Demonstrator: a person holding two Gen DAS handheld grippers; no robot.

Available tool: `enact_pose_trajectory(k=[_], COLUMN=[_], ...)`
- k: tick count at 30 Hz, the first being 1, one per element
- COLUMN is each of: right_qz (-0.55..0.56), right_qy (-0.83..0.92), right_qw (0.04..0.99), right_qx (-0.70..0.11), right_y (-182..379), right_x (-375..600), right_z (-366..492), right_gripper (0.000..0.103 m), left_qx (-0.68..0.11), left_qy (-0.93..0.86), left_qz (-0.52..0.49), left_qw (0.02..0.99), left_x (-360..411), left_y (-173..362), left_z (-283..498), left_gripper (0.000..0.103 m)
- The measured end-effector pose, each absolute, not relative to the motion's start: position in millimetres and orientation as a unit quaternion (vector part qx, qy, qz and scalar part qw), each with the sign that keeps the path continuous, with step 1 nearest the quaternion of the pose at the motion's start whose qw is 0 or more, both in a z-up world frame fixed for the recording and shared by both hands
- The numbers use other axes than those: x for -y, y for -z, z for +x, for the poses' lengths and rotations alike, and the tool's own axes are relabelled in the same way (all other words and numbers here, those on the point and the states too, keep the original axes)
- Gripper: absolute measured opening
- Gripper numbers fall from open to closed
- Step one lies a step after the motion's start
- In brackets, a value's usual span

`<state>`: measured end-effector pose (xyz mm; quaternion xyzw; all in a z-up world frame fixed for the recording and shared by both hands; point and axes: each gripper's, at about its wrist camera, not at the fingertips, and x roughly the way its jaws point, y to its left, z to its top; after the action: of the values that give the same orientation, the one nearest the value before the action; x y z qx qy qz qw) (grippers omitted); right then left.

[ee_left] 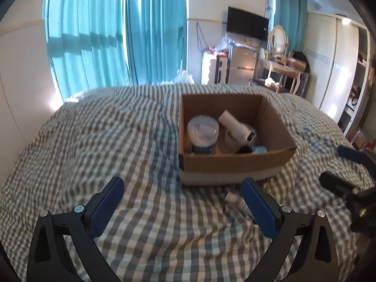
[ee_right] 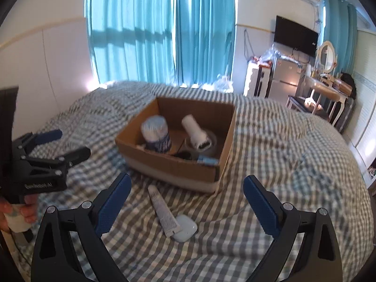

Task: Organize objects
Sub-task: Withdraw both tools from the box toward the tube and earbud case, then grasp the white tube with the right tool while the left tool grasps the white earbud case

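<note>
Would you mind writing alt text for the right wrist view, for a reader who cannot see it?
An open right hand-held gripper hangs empty above a white tube and a small white case lying on a checked bedspread. Behind them a cardboard box holds a canister and other items. The left hand-held gripper, also open, is at the left edge.
</note>
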<state>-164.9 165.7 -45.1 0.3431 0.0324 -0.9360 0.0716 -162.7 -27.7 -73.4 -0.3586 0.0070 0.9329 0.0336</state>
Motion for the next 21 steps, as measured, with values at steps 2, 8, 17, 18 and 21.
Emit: enact_pose_trajectory(k=[2,8,17,18,21], right_qz=[0.369,0.426,0.472,0.480,0.493], right_qy=[0.926,0.899,0.873,0.869,0.861], right_qw=[0.075,0.087,0.092,0.094,0.095], right_qx=[-0.034,-0.047,-0.080,-0.077,-0.076], right_y=[72,133,175,179,190], right_x=[-162,-143,-116,-115,-112], right_z=[-174,-197,-231,-234,-243], right_gripper=[0.097,0.097,0.079,0.073,0.063], left_qx=[-0.005,-0.015,0.004,0.008,0.014], left_qy=[-0.928,-0.916,-0.902,-0.901,-0.900], left_qz=[-0.371,-0.399,-0.431,-0.432,-0.434], left_qw=[0.032,0.032,0.031,0.032,0.032], left_x=[30,30,41,42,45], left_y=[86,117,137,138,139], left_z=[-166,-171,-181,-181,-180], left_gripper=[0.102,0.102,0.102,0.102,0.102])
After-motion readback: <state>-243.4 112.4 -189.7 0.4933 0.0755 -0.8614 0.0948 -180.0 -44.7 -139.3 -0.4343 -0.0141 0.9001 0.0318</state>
